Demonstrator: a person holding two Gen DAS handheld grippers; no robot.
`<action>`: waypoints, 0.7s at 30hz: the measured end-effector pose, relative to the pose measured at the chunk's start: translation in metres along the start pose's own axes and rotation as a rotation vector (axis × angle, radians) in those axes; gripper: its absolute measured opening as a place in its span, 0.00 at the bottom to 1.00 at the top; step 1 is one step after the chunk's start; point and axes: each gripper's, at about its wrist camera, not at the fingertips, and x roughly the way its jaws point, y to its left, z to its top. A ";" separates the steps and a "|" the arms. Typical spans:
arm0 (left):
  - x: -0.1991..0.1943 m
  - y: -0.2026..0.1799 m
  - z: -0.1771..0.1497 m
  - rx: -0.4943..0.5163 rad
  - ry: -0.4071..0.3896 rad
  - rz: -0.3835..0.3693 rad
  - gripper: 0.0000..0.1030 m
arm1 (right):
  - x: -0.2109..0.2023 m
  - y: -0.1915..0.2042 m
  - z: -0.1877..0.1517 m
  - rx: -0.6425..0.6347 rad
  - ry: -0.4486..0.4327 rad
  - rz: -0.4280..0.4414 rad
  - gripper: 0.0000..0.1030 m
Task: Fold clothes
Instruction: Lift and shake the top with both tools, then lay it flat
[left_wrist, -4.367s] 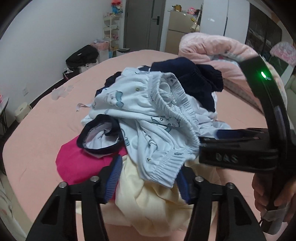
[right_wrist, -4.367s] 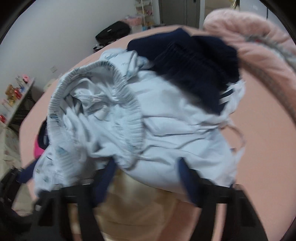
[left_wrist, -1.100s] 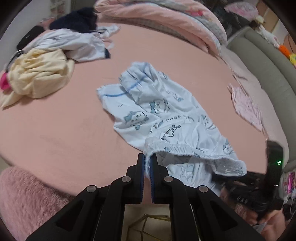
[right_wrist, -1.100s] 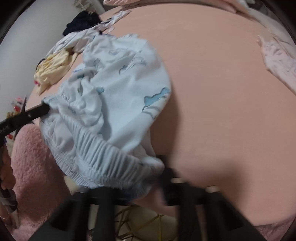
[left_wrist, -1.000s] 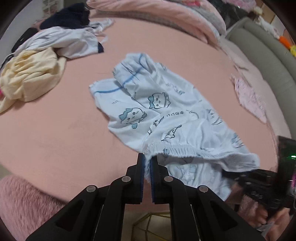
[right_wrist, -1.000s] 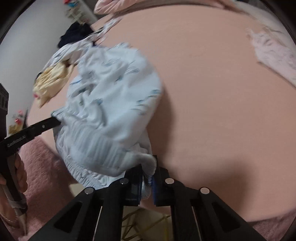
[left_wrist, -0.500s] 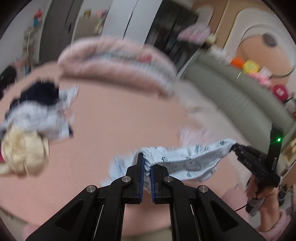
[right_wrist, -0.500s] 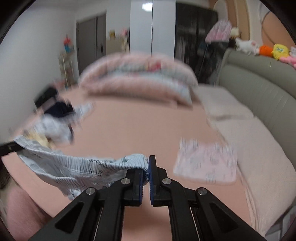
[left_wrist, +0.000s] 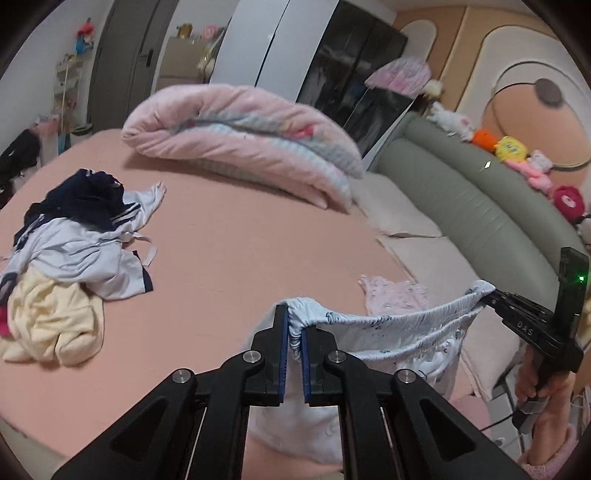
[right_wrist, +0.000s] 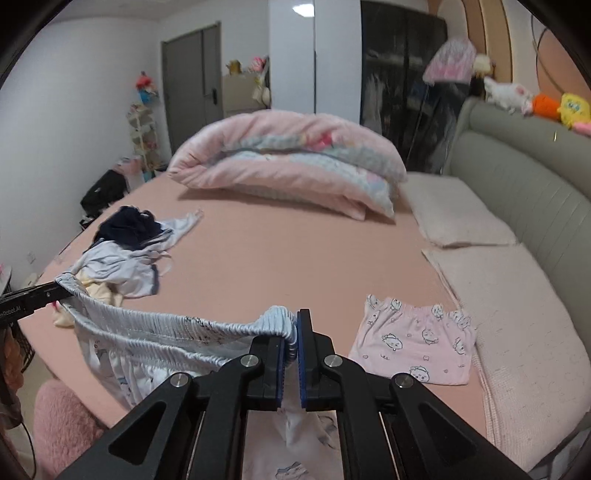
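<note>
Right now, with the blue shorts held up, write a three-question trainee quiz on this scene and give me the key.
1. True or false: the left gripper and the right gripper each clamp one end of the waistband of the light blue shorts.
2. Where do the pink shorts lie? A) on the clothes pile B) flat on the bed toward the headboard side C) on the folded quilt
3. Fill in: the topmost garment of the clothes pile is coloured ____.

Key: 1 true, the waistband is stretched between them above the bed. 2 B. 3 dark navy.
</note>
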 end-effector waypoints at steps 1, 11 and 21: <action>0.004 -0.001 0.011 0.000 -0.004 -0.001 0.04 | -0.004 -0.005 0.015 0.016 -0.024 0.009 0.02; -0.135 -0.079 0.089 0.240 -0.453 0.030 0.05 | -0.149 0.001 0.095 0.006 -0.461 0.006 0.02; 0.056 0.021 -0.104 0.000 0.291 0.123 0.06 | 0.064 -0.008 -0.137 0.141 0.273 0.039 0.02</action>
